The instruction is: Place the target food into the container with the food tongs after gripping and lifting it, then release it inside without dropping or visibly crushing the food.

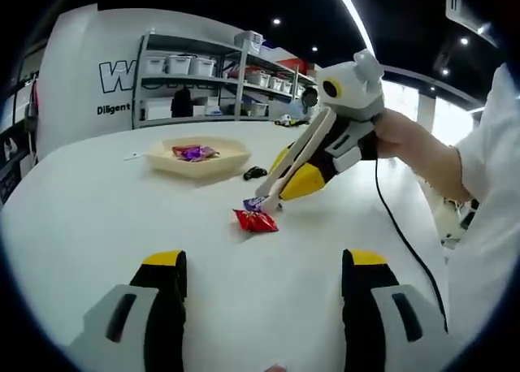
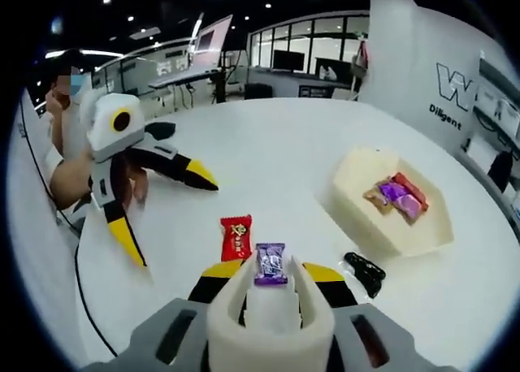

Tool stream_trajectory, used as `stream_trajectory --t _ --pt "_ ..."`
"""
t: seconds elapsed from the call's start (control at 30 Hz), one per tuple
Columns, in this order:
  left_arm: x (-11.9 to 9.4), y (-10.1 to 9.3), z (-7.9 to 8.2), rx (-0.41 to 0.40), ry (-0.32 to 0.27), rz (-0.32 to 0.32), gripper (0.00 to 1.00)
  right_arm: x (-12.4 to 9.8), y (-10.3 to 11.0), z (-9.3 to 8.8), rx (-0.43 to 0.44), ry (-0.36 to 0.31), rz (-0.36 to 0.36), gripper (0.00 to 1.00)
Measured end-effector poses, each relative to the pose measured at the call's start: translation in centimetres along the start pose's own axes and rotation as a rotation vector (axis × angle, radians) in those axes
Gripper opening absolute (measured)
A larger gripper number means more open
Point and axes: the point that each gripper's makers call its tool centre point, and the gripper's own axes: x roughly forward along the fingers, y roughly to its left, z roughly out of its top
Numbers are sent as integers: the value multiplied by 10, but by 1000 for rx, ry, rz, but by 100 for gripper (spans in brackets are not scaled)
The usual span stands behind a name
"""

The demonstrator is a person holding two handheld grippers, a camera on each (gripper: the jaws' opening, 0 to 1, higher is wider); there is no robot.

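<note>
Holding the food tongs [image 2: 270, 307] in your right gripper [image 2: 270, 287], you have their cream tips closed on a purple-wrapped candy [image 2: 270, 263]; the gripper's yellow-tipped jaws are clamped on the tongs' arms. In the left gripper view the same tongs [image 1: 296, 157] slant down from that gripper [image 1: 313, 165] to the purple-wrapped candy [image 1: 253, 203], which sits at the surface of the white table [image 1: 97, 218]; whether it is lifted clear of the table you cannot tell from either view.

Take the cream tray [image 2: 390, 201] as your landmark. The gripped candy is well apart from it, on the side nearer you. A red-wrapped candy [image 2: 236, 236] lies flat on the table just beside the purple one, farther still from the tray; in the left gripper view this red-wrapped candy [image 1: 256, 220] lies right against the tong tips. Inside the tray lie several wrapped sweets [image 2: 396, 197], purple, red and orange. A small black object [image 2: 364, 271] rests on the table close to the tray's near wall.

Your left gripper [image 1: 264, 307] hovers over bare table with its jaws spread wide apart and nothing between them, well short of the tray [image 1: 197, 159]. In the right gripper view that left gripper [image 2: 171, 218] shows far from the tray, its jaws splayed.
</note>
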Motion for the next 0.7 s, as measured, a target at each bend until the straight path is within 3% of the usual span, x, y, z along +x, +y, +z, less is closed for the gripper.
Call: stream_trajectory --t 0.57,0.7 --pt "1 -1 0 -3 0 -6 76 -7 12 -5 155 21 -106 16" --pt "2 -1 1 -1 -4 -7 76 -4 14 -8 199 66 -165 14"
